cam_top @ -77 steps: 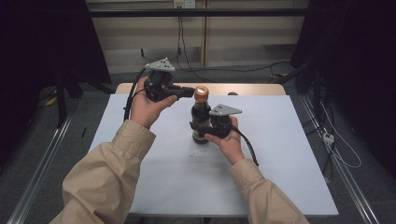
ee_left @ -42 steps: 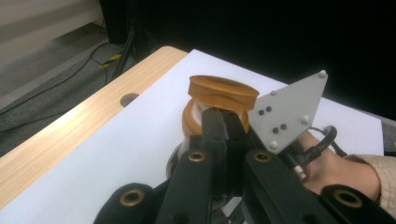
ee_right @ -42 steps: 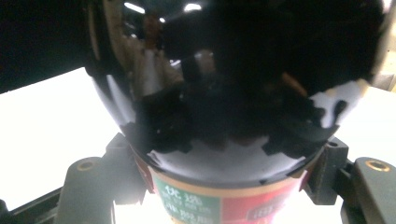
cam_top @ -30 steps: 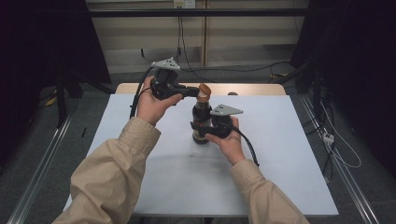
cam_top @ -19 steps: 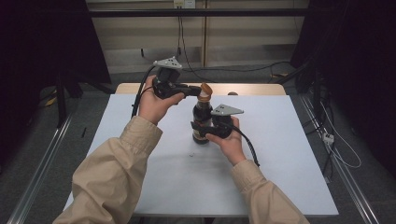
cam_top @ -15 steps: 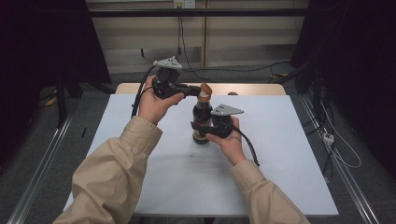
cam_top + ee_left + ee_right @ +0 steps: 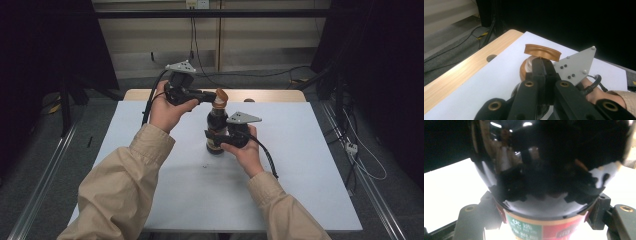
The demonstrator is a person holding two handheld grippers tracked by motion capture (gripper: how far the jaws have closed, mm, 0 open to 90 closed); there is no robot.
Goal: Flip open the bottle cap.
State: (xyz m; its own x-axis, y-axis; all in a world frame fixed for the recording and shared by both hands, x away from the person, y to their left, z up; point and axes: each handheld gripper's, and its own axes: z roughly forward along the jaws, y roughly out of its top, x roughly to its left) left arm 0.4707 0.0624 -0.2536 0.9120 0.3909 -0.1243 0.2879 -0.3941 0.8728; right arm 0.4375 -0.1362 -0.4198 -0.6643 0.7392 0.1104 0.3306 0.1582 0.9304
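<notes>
Dark bottle (image 7: 216,131) stands upright on the white table (image 7: 300,165), near its middle. Right gripper (image 7: 216,141) is clamped on the bottle's lower body, jaws either side at the label. Left gripper (image 7: 214,95) is fully closed, its tips touching the flip cap (image 7: 542,51) at the bottle's top; the cap is tilted open.

My left claw (image 7: 207,95) is raised at about eleven o'clock, its jaws pressed together and pointing toward three o'clock. My right claw (image 7: 216,138) sits lower, near the middle, clamped tight and aimed toward nine o'clock. Both my forearms, in beige sleeves (image 7: 120,190), come in from six o'clock.
</notes>
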